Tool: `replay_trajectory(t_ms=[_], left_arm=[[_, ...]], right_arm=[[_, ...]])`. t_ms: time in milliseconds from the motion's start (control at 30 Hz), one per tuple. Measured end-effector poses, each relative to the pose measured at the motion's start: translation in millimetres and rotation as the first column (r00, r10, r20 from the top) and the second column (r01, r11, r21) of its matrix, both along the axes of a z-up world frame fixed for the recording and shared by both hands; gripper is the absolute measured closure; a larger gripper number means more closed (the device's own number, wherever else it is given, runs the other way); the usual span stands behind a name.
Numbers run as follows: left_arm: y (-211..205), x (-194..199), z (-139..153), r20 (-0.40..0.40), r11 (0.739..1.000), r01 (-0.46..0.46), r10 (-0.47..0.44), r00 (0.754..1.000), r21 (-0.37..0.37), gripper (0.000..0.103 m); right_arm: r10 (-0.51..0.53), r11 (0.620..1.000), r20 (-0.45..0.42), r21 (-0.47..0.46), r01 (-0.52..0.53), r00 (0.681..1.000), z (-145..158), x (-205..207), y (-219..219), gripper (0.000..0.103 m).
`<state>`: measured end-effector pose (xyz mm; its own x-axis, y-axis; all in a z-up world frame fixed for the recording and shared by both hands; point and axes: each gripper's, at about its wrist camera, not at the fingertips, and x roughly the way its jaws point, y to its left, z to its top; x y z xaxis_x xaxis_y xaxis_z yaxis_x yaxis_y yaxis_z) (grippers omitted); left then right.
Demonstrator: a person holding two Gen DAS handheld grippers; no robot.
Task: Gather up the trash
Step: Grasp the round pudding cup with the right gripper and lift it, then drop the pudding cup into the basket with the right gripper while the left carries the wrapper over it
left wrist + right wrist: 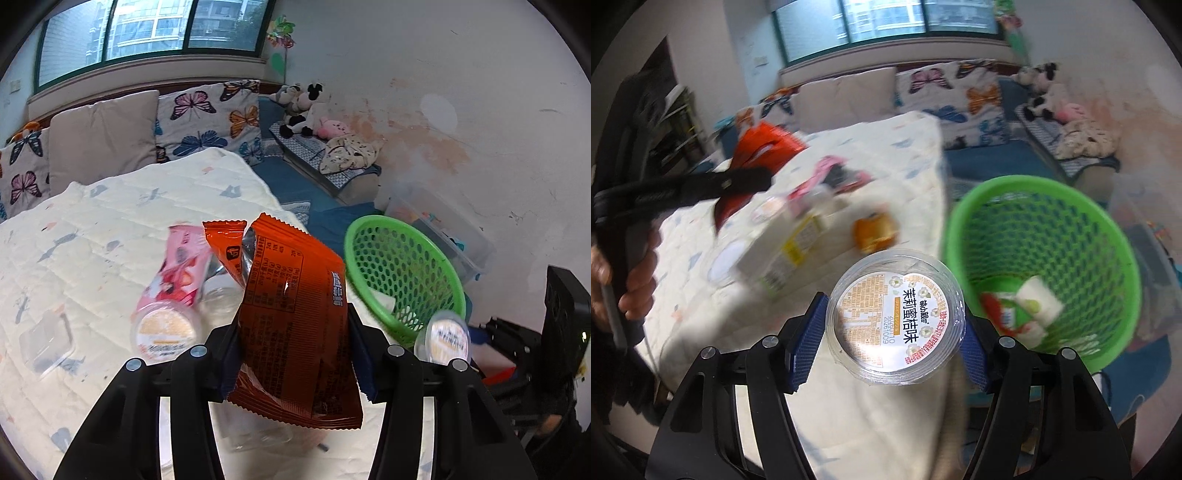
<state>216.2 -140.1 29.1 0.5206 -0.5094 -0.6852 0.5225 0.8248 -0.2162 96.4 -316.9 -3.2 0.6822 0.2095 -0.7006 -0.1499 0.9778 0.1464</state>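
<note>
Nearest, the left claw [291,354] is clenched on an orange snack wrapper [295,325], held up above the bed. The right claw [895,332] grips a clear jelly cup [895,317] by its sides, close to the basket's rim.

Just beyond, the green basket [1071,206] already holds a small carton [1034,306] and one or two other scraps, so some trash appears collected.

On the quilted bed [110,221] more remains: a pink wrapper [177,266], a second orange wrapper [225,247], another sealed cup [166,328], a clear plastic tray [48,343], a pale box [786,251] and a small orange packet [875,232].

Judging from this, the job is roughly midway: two pieces are in hand, and several are still to gather.
</note>
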Motion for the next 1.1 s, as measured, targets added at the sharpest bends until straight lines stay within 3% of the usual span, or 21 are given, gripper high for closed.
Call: replay_trajectory(t_ms=[367,1100], left_arm=[[-50.0,10.2,-0.8,-0.025,0.998,0.055,-0.055,0.998,-0.001,0.054],[-119.2,29.1,-18.1,-0.084,0.994,0.101,-0.097,0.992,0.042,0.054]], right_arm=[[-0.153,0.988,-0.021,-0.016,0.153,0.988,-13.1,18.6,-70.7,0.037],[-0.244,0.970,-0.114,-0.009,0.245,0.963,-58.9,52.3,-126.0,0.036]])
